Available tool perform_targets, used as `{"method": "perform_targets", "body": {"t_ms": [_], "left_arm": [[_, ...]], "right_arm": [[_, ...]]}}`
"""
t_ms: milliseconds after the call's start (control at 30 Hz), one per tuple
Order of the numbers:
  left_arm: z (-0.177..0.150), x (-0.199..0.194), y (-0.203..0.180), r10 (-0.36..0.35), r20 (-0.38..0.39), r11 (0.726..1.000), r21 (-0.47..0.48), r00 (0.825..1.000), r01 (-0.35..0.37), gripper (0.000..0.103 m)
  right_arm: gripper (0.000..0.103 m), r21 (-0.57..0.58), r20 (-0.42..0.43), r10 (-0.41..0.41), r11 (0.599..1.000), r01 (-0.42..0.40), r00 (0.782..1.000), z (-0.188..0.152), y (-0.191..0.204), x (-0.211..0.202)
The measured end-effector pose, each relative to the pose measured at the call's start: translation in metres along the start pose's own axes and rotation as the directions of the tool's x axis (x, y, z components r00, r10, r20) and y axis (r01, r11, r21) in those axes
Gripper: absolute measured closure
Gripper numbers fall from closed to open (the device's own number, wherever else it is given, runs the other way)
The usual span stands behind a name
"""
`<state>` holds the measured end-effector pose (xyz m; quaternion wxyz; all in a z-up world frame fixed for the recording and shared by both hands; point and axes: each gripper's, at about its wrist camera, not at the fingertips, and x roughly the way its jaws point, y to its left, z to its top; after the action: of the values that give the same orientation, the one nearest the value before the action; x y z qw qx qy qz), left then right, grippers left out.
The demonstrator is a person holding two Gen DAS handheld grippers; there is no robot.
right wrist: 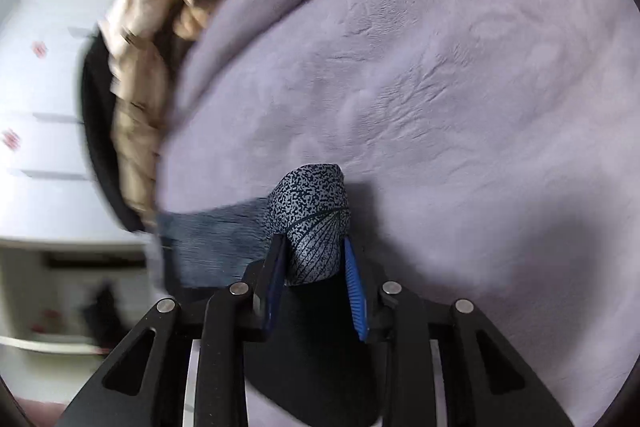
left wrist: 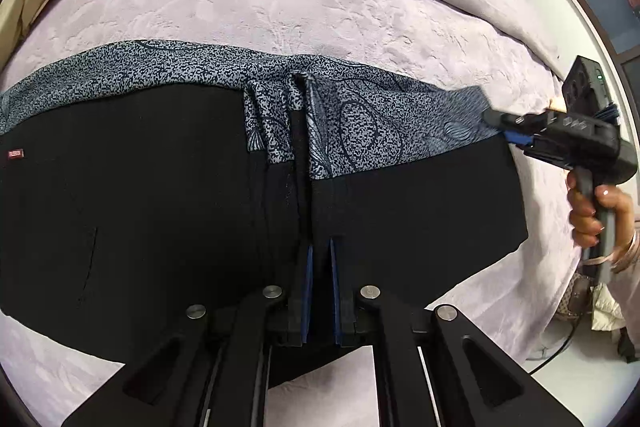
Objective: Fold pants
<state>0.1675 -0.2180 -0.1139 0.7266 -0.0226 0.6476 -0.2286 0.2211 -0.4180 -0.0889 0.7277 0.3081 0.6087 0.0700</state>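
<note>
Black pants (left wrist: 140,207) lie flat across the lilac bedspread (left wrist: 320,7), their top edge turned over to show a grey-blue speckled lining (left wrist: 360,115). My left gripper (left wrist: 320,249) is shut on a narrow ridge of the cloth at the pants' middle. At the right end, my right gripper (left wrist: 494,117) meets the lining's corner. In the right wrist view that corner (right wrist: 312,203) stands curled up between the fingers of the right gripper (right wrist: 314,241), filling the gap, with black cloth (right wrist: 312,347) below it.
A person's hand (left wrist: 592,211) holds the right gripper's handle past the bed's right edge, above the floor (left wrist: 580,367). Beige bedding (right wrist: 140,87) is heaped along the far side of the bed. A white cupboard front (right wrist: 40,87) stands beyond it.
</note>
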Motion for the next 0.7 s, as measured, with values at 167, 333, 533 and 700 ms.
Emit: {"method": "perform_targets", "body": {"t_ms": [167,333,533,700], "left_arm": [[0.001,-0.002,-0.003,0.037,0.011,0.999,-0.012,0.999,-0.037,0.09],[-0.003,-0.01,-0.004,0.093,0.022,0.996,-0.013,0.995,-0.093,0.076],[-0.014,-0.027,0.003,0.168,0.051,0.985,-0.035,0.985,-0.166,0.04],[-0.031,-0.032,0.019,0.284,0.016,0.958,-0.057,0.959,-0.282,0.028]], "right_arm": [[0.063,-0.095,0.063,-0.212,0.972,0.217,0.975,-0.005,0.035,0.009],[0.058,-0.136,0.106,-0.281,0.946,0.293,0.954,-0.022,0.061,-0.01],[0.064,-0.283,0.171,-0.202,0.927,0.245,0.964,-0.052,0.126,-0.017],[0.064,-0.301,0.098,-0.116,0.943,0.141,0.988,-0.06,0.172,0.033]]}}
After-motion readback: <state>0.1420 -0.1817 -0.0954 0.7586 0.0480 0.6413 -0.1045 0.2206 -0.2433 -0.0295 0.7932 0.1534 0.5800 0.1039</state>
